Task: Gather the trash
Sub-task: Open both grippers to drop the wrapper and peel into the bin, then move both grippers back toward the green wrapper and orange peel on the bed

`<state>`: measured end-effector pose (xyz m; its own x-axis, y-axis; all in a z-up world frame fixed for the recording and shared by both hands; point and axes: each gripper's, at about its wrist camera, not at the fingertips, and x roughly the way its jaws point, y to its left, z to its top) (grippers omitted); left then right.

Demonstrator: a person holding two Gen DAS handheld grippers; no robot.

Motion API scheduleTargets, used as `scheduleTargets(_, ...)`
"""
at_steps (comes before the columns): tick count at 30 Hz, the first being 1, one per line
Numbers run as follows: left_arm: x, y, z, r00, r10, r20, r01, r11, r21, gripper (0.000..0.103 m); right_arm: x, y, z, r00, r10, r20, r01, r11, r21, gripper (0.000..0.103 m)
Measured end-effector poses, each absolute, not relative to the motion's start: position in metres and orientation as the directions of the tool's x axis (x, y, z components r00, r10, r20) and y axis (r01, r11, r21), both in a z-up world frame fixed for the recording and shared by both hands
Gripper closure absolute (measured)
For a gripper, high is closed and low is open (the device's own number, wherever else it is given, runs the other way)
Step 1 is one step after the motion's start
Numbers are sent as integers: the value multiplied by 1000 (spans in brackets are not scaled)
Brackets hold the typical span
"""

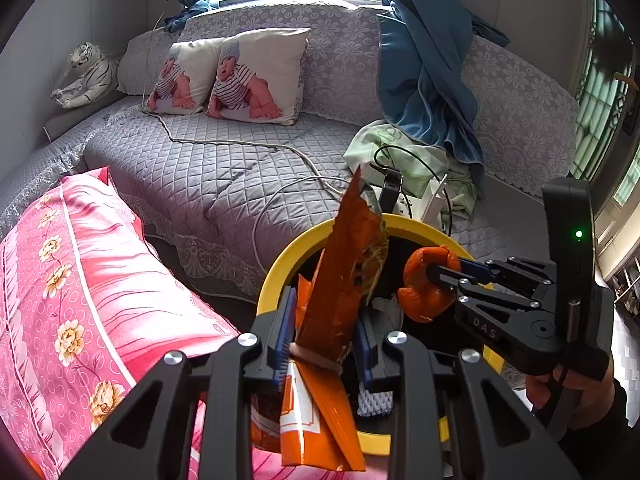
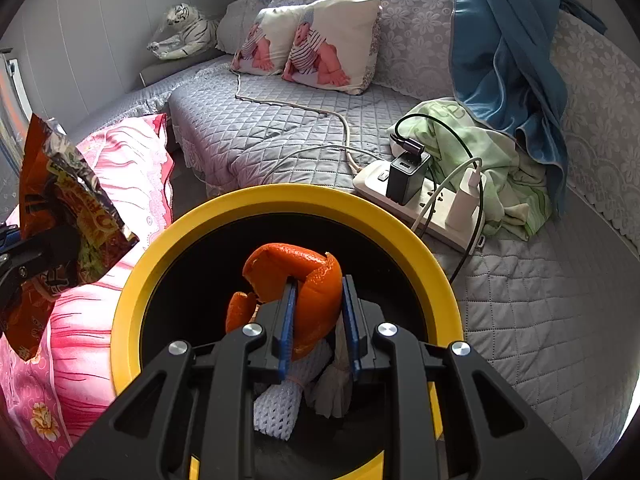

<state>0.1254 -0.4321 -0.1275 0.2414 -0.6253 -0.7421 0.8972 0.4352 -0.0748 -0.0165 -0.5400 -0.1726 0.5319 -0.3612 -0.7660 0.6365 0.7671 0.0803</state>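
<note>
My left gripper (image 1: 324,344) pinches the crinkly wrapper (image 1: 344,280) mid-body: light, slippery. My right gripper (image 2: 318,320) clamps soft orange peel (image 2: 304,280), tear-prone, over the bin (image 2: 280,200).

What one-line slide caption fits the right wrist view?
Right gripper holds orange peel over the yellow-rimmed bin, foam net already inside.

A curled orange peel (image 2: 308,280) is clamped in the right gripper (image 2: 318,320) over the yellow-rimmed bin (image 2: 280,200); an upright, crumpled orange wrapper (image 1: 340,280) is pinched in the left gripper (image 1: 326,344).
</note>
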Motion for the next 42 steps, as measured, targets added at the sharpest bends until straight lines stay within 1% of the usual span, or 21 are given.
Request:
scheduleTargets(6,133,-436,-141,200,-604,-771,886,447,-120,78,-15,-542,-176,507,-351,-787,640,765,70,82)
scheduleTargets(8,134,-435,-143,201,-601,-774,883,453,-122,78,-16,-542,-177,507,-351,-787,642,763,73,82)
scheduleTargets(11,137,-434,-144,173,-613,-771,878,451,-161,78,-17,-543,-176,503,-347,-792,646,760,78,82)
scheduleTargets(12,138,-433,-144,170,-615,-770,876,451,-167,77,-17,-544,-175,499,-347,-794,650,756,78,81)
scheduleTargets(13,139,-433,-144,173,-615,-770,874,456,-167,74,-17,-545,-175,498,-346,-795,651,755,79,80)
scheduleTargets(14,139,-432,-143,175,-616,-768,871,460,-170,69,-18,-545,-175,500,-346,-794,652,754,83,77)
scheduleTargets(15,141,-430,-142,174,-619,-766,866,466,-179,66,-19,-546,-173,503,-350,-791,657,749,86,74)
scheduleTargets(16,143,-429,-141,173,-622,-764,860,474,-191,59,-20,-548,-171,504,-355,-788,661,745,87,64)
scheduleTargets(17,145,-427,-141,170,-625,-762,853,481,-205,55,-21,-548,-170,505,-360,-784,665,741,89,59)
scheduleTargets(26,164,-404,-129,207,-645,-736,812,532,-238,55,-30,-549,-156,514,-384,-767,683,724,95,59)
scheduleTargets(33,181,-372,-111,260,-662,-702,776,577,-257,55,-25,-534,-137,555,-379,-740,652,751,104,59)
scheduleTargets(38,198,-330,-96,347,-651,-675,730,639,-242,55,-8,-508,-119,630,-340,-699,573,811,122,59)
scheduleTargets(42,221,-273,-90,439,-609,-661,658,718,-225,55,17,-478,-106,708,-245,-662,455,875,163,59)
